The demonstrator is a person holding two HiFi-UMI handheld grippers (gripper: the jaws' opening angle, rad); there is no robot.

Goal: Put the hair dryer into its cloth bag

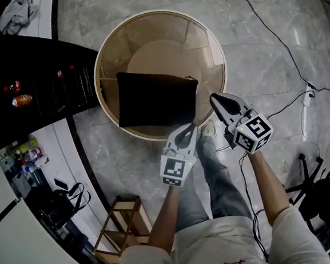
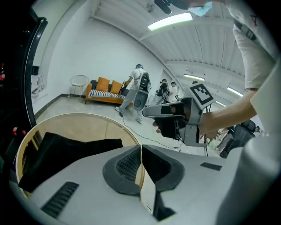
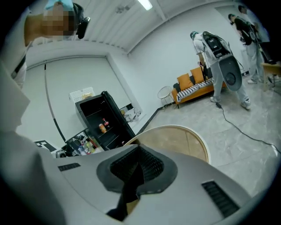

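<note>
Beside round table [image 1: 164,54], left hand-held gripper [image 1: 186,130] and right hand-held gripper [image 1: 215,100] hover tilted down, closed, empty.

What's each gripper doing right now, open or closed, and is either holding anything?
Left gripper: closed, holding nothing.
Right gripper: closed, holding nothing.

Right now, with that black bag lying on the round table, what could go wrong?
1. The black cloth bag lies close to the near rim of the round table; a nudge might slide it off.
2. The left gripper and right gripper, both shut and empty, hang near each other and could knock together.
3. A cable trails over the floor beside the table, a possible trip.
</note>
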